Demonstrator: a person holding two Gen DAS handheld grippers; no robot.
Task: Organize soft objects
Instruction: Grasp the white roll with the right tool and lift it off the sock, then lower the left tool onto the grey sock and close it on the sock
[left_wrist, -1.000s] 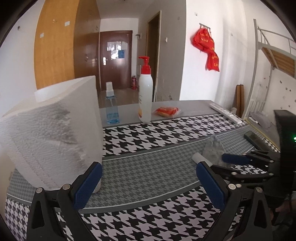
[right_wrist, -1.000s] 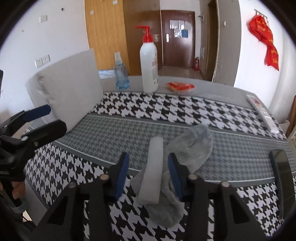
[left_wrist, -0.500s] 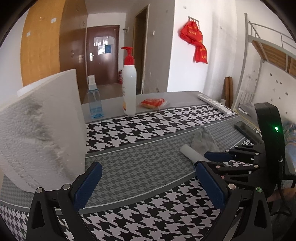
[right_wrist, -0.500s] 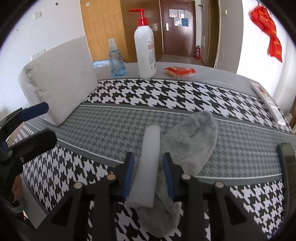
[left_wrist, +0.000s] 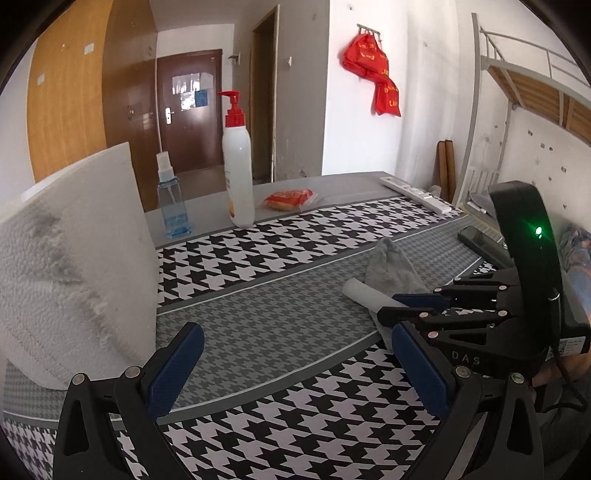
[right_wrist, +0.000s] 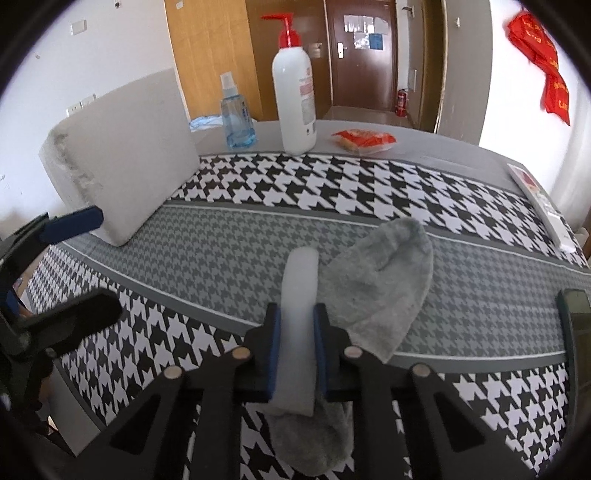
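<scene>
right gripper (right_wrist: 295, 343) jaws had just been closing, now clamped on white foam stick (right_wrist: 298, 295) | stick lay on grey fuzzy sock (right_wrist: 384, 280), grey houndstooth cloth band (right_wrist: 221, 258) | left gripper (left_wrist: 295, 365) jaws apart, holding nothing, beside white foam block (left_wrist: 74, 258)

Houndstooth-clothed table (right_wrist: 258, 229), grey sock (right_wrist: 384, 280), foam block (right_wrist: 122, 155), bottles (right_wrist: 295, 92)

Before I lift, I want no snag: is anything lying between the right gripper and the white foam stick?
Nothing visible does. The right gripper has just been closing and its pads already press the white foam stick directly. The grey sock lies under and beside the stick, touching it, so it might drag along.
</scene>
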